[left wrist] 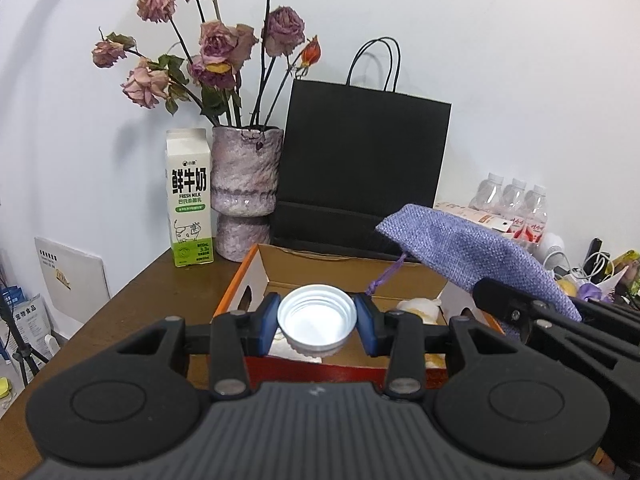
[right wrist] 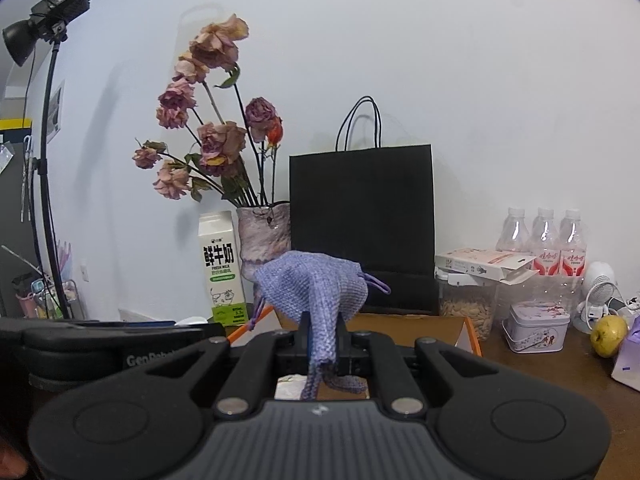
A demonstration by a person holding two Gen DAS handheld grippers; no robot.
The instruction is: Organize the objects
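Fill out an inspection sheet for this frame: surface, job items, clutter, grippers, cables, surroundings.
Surface: brown wooden table, crowded along the wall.
Job's things: white cap and purple drawstring pouch, both held above the open cardboard box.
Clutter: milk carton, vase of dried roses, black paper bag, three water bottles, nut jar, small tin, yellow-green fruit.
Grippers: left gripper shut on the cap; right gripper shut on the pouch.
Cables: white cords at the table's right end.
Surroundings: white wall; studio light on a stand.
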